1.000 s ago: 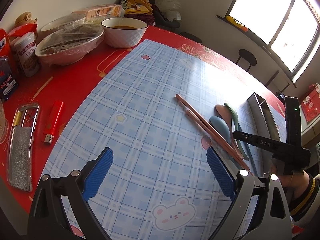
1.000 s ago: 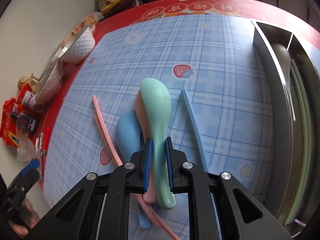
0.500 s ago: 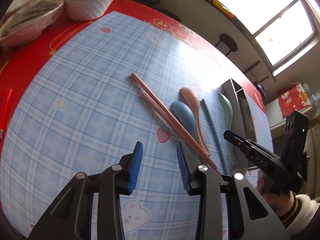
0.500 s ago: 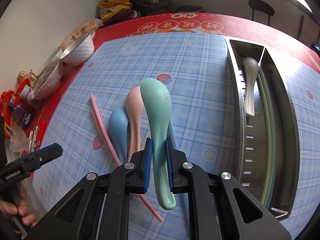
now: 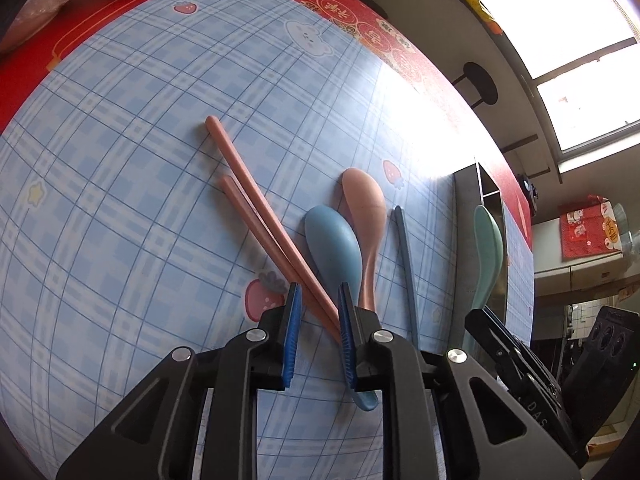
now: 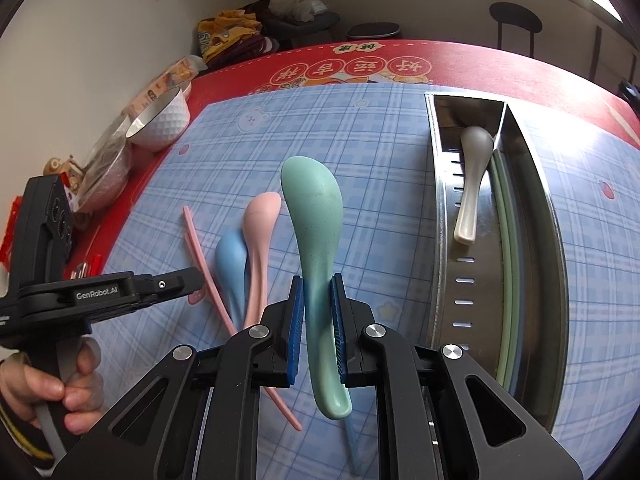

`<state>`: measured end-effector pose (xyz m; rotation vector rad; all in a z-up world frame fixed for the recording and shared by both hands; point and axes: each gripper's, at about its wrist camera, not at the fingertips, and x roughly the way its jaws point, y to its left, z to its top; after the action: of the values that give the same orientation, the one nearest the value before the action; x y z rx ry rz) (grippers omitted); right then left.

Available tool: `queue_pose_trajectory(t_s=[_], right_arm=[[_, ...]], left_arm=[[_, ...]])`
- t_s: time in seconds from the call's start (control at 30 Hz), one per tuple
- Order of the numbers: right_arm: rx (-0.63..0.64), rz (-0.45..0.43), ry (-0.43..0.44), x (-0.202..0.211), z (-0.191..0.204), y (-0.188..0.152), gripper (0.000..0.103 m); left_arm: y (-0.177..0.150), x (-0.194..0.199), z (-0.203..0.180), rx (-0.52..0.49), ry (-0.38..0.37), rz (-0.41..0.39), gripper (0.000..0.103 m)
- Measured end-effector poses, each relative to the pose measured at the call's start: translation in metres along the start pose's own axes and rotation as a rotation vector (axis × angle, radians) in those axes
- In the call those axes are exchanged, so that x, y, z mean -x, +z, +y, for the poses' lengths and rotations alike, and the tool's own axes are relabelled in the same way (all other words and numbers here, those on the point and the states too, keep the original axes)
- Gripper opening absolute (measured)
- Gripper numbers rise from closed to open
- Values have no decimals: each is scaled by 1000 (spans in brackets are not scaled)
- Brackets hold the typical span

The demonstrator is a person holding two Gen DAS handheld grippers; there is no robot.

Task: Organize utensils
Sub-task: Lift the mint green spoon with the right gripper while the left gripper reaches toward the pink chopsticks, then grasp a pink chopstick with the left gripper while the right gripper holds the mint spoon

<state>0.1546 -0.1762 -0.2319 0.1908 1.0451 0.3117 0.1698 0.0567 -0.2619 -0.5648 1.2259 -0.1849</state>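
My right gripper (image 6: 317,312) is shut on the green spoon (image 6: 314,216) and holds it above the mat, left of the steel utensil tray (image 6: 444,216); the spoon also shows in the left wrist view (image 5: 488,256). The tray holds a grey spoon (image 6: 472,176) and green chopsticks (image 6: 506,264). My left gripper (image 5: 318,320) is narrowly open, low over the mat, its pads either side of the two pink chopsticks (image 5: 260,208). Beside them lie a blue spoon (image 5: 332,248), a pink spoon (image 5: 366,212) and a blue chopstick (image 5: 406,264).
A blue checked mat (image 5: 120,160) covers a red table (image 6: 400,60). White bowls (image 6: 160,124) and snack packets stand at the far left. A stool (image 6: 516,16) stands beyond the table.
My left gripper narrowed from wide open and moved right and down to the pink chopsticks. My right gripper lifted the green spoon and carried it right, toward the tray.
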Motion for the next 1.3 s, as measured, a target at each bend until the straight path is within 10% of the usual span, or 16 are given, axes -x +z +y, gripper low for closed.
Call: queue_pose_trajectory(t_s=[0.7, 1.3], right_arm=[[-20, -3, 25, 2, -3, -1, 14], [-31, -4, 24, 3, -5, -1, 14]], left_arm=[[-2, 6, 18, 2, 44, 19, 3], [3, -12, 20, 106, -70, 66, 4]])
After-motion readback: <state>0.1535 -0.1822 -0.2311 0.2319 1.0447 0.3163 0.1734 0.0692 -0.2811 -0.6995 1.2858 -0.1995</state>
